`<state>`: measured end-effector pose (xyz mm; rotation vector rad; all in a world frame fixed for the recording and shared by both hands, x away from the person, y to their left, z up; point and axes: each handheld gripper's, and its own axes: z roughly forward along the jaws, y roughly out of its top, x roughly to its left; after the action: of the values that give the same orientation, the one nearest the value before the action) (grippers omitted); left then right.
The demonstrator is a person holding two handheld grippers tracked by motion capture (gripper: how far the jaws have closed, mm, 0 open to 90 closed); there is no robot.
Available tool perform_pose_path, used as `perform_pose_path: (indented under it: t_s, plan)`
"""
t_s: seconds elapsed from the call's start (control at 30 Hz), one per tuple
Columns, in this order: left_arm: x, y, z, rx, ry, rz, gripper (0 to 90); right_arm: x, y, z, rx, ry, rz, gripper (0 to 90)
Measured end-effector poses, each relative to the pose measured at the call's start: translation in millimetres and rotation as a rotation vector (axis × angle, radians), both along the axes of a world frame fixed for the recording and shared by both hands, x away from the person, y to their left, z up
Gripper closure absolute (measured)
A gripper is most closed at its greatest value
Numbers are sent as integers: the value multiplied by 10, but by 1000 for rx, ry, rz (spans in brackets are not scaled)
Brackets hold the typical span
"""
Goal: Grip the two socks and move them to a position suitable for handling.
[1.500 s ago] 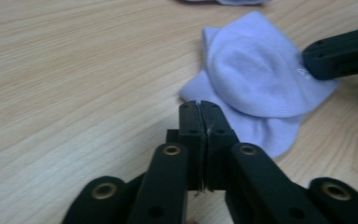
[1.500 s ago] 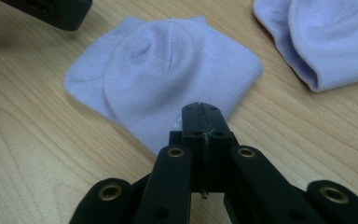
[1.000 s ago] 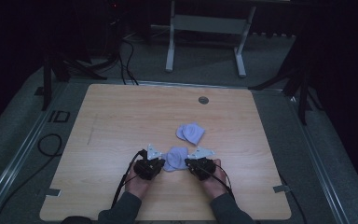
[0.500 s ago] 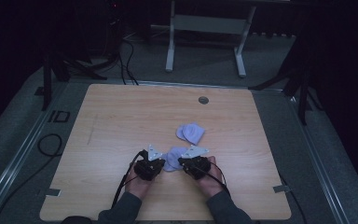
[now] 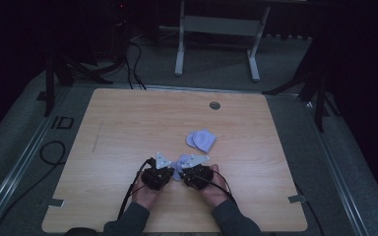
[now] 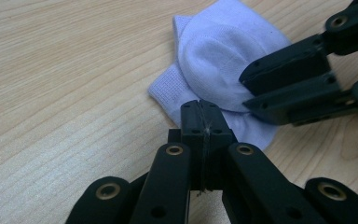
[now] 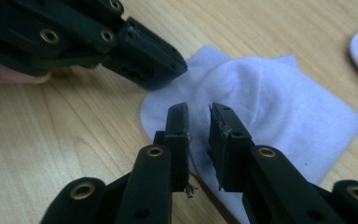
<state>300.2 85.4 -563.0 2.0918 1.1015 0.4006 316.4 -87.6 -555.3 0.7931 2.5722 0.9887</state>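
Since the earlier high-view frames, the right gripper (image 5: pixel 186 173) has shifted slightly toward the person's left along the near edge of the sock (image 5: pixel 181 163), and its jaws have just been opening. They now stand a narrow gap apart, with the sock's pale cloth behind the gap and no pad pressing on it. Beside it, the left gripper (image 6: pixel 200 114) has its 2 jaws fully together at the sock's folded edge; whether cloth is pinched between them cannot be told. Judged from this pairing, the left tool pins or steadies the fabric while the right one lets go to take a fresh hold. A 2nd sock (image 5: pixel 201 140) lies well apart, farther up the wooden table (image 5: pixel 128 123). No container stands on the table; both socks rest directly on the wood.
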Motion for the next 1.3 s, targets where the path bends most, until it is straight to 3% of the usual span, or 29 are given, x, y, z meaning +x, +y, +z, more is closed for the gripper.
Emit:
perform_pose_path:
  t_s: [0.07,0.2,0.47,0.97,1.3]
  plan:
    - [0,0,0,1,-1,0,896,-2,3,-2,2,2,-1,770]
    - [-2,-1,1,5,-1,-2,896,31,-3,7,-4,7,-14,863]
    - [-2,-1,0,2,-2,-1,897,24,-104,73,16,-13,-50,872]
    - [1,4,3,5,1,-7,897,-17,-641,124,3,-41,-170,872]
    - [4,8,4,4,2,-8,896,-50,-987,127,-9,-17,-246,870]
